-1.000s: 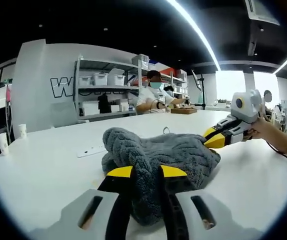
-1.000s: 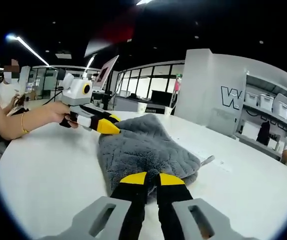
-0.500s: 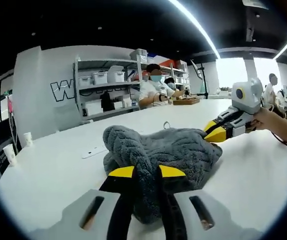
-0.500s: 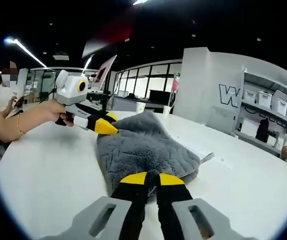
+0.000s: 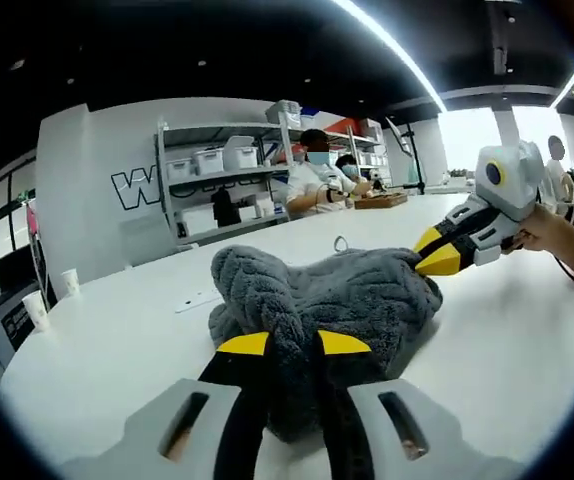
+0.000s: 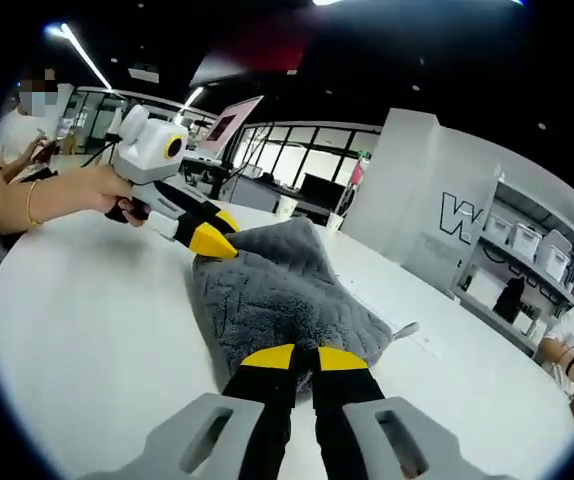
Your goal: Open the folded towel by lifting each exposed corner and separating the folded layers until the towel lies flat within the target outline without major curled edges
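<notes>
A grey plush towel (image 5: 337, 300) lies bunched in the middle of the white tabletop (image 5: 117, 340). The left gripper (image 5: 293, 345) has its jaws narrowed onto one towel edge, while the right gripper (image 6: 294, 358) pinches the opposite edge, lifting the fabric slightly between them.

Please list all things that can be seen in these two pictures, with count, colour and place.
Fluffy grey towel: one, grey, bunched on the table, pinched at two ends.
Round white table: one, white, under the towel.
Paper cups: two, white, far table edge, left gripper view.
Metal shelf with storage boxes: one, white-grey, by the wall.
Seated people: two, behind the table.
Left tool: one, yellow-black tips, shut on the towel.
Right tool: one, same colours, shut on the towel.
Hand: one, holding the left tool.
</notes>
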The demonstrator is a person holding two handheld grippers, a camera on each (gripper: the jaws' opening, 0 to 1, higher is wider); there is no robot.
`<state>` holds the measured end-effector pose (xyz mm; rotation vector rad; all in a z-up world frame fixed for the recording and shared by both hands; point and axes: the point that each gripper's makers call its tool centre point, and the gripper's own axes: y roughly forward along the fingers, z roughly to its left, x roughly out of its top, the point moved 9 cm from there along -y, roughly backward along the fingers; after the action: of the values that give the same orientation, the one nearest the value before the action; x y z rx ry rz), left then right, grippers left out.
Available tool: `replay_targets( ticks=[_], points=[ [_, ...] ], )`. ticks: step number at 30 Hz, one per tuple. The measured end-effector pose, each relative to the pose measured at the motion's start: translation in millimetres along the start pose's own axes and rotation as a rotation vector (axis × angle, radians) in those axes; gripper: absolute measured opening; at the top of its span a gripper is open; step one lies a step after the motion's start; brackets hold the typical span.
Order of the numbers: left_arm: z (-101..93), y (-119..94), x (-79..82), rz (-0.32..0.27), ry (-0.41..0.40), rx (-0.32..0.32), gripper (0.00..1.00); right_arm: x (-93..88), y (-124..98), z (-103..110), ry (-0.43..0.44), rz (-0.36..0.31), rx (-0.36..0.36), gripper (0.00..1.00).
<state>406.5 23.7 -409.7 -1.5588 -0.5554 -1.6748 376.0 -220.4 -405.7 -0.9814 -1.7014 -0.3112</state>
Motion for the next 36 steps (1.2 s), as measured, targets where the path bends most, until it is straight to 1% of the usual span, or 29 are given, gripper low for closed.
replay_targets(
  ticks=[5, 9, 13, 15, 17, 22, 27, 36],
  points=[
    [-6.6, -3, -2.2, -0.001, -0.002, 0.049, 0.15, 0.8, -7, 7, -0.017, -0.003, -0.001, 0.00],
    [-10.9, -10, -4.6, 0.002, 0.003, 0.055, 0.15, -2.5, -10, 12, -0.016, 0.001, 0.005, 0.00],
    [-12.9, -14, -7.7, -0.003, -0.008, 0.053, 0.16, -4.7, -12, 17, -0.013, 0.005, 0.011, 0.00],
    [-13.0, -15, -8.1, -0.004, -0.009, 0.053, 0.16, -4.7, -13, 19, -0.021, 0.006, 0.006, 0.00],
    [-14.2, -19, -10.1, -0.010, -0.026, 0.048, 0.16, -3.6, -16, 23, -0.044, 0.011, 0.004, 0.00],
    [-17.1, -24, -11.1, -0.008, -0.026, 0.044, 0.16, -2.6, -20, 29, -0.065, 0.014, 0.003, 0.00],
    [-21.6, -32, -14.1, -0.005, -0.026, 0.033, 0.15, -7.7, -23, 37, -0.042, 0.018, 0.018, 0.00],
    [-26.6, -39, -16.0, 0.010, -0.020, 0.018, 0.14, -12.0, -27, 45, -0.012, 0.023, 0.043, 0.00]
  ],
)
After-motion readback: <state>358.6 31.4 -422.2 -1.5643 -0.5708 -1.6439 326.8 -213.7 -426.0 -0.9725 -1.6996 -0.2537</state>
